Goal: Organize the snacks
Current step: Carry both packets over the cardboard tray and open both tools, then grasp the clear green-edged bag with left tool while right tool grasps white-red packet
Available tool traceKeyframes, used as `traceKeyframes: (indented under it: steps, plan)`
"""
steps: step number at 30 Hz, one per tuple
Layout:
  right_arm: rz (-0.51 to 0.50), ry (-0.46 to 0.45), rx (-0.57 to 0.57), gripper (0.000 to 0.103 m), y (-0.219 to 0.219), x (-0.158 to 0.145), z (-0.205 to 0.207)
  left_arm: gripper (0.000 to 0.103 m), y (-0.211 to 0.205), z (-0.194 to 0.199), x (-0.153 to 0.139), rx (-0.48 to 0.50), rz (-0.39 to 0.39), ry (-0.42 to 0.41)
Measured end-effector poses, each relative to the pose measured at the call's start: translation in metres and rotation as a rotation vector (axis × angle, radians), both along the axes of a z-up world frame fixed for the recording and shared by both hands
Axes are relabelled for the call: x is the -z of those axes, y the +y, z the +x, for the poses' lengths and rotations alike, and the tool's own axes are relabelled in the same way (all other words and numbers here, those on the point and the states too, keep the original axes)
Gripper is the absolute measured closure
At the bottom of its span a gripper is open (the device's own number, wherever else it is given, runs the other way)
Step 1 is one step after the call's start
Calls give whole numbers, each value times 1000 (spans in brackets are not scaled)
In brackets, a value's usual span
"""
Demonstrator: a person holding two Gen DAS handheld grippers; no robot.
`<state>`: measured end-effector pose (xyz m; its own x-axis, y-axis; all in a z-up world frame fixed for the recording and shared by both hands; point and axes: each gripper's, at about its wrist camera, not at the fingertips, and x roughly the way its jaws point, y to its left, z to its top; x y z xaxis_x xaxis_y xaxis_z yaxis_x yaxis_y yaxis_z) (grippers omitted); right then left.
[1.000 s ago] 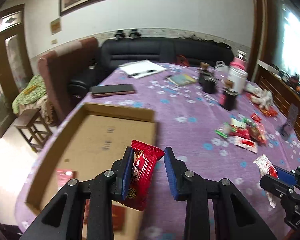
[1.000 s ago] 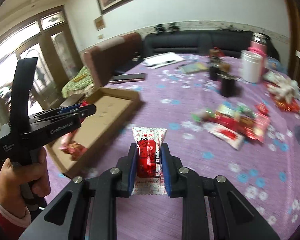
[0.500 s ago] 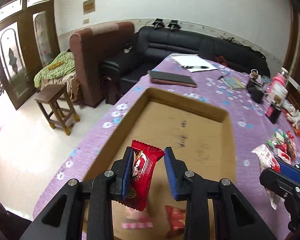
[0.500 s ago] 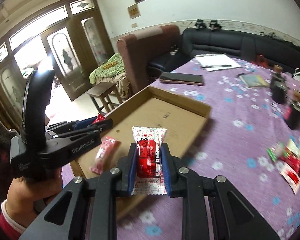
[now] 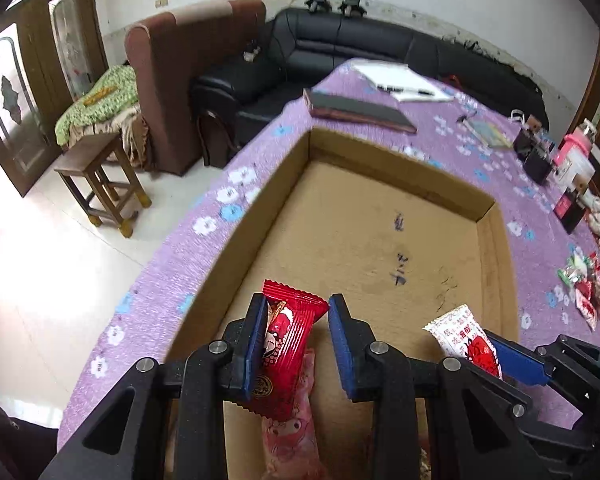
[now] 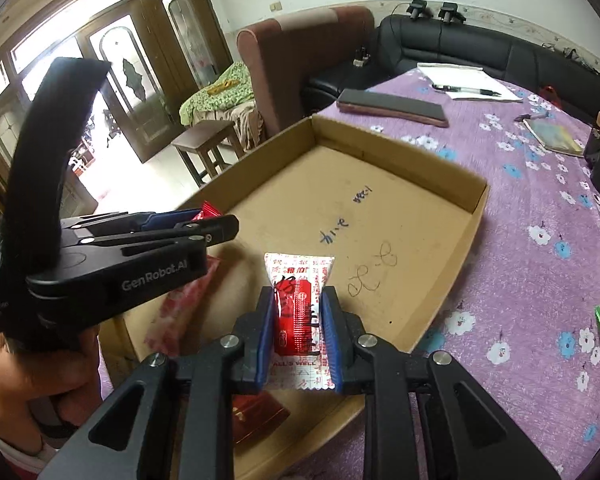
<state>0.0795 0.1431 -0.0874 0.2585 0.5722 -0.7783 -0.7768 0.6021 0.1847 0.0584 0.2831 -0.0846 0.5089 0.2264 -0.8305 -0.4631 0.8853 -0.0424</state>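
Both tongs hang over the cardboard box (image 6: 440, 188), the landmark here, sitting on the purple-clothed worktop (image 6: 540, 264). The right tongs (image 6: 298, 332) are clenched on a white-and-red snack packet (image 6: 300, 308), pads pressed flat to its sides, poised above the box's near end. The left tongs (image 5: 296, 344) carry a red snack packet (image 5: 288, 344), and that grip looks far less tidy: the packet sits against the left pad, tilted, while the other pad seems to stand clear of it. It is held up, though exactly how firmly I cannot tell.

Inside the box, at its near end, a pink packet (image 5: 296, 428) already lies right under the left tongs, and a dark red one (image 6: 256, 416) sits below the right. More loose snacks (image 5: 584, 280) wait on the worktop, well off to the box's right side.

What could go wrong? That red packet could slip early and land askew on the pink one. The two tongs are crowded close over the same end of the box, so a release together risks a bump or packets piled in a heap. And a drop too near the low wall could flip a packet out onto the cloth.
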Motion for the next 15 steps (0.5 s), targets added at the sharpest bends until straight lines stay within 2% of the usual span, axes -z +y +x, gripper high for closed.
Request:
traceKeyframes:
  steps: [8,9,10,12,13,15]
  plan:
    - [-47,-8,-4,79,7,10,6,66,4,11,10,0,-28,45]
    - [-46,-6,-4,73,7,10,6,64,6,12,9,-3,-35,45]
    - [-44,-10,1,62,6,9,5,57,8,12,10,-13,-42,50]
    - [-31,-26,7,53,1,4,2,46,10,10,7,-23,-40,40]
    - [-25,-29,12,53,-2,1,1,40,10,8,4,-31,-35,31]
    - [-6,-34,17,53,-10,-8,-2,39,10,3,-3,-35,-40,-1]
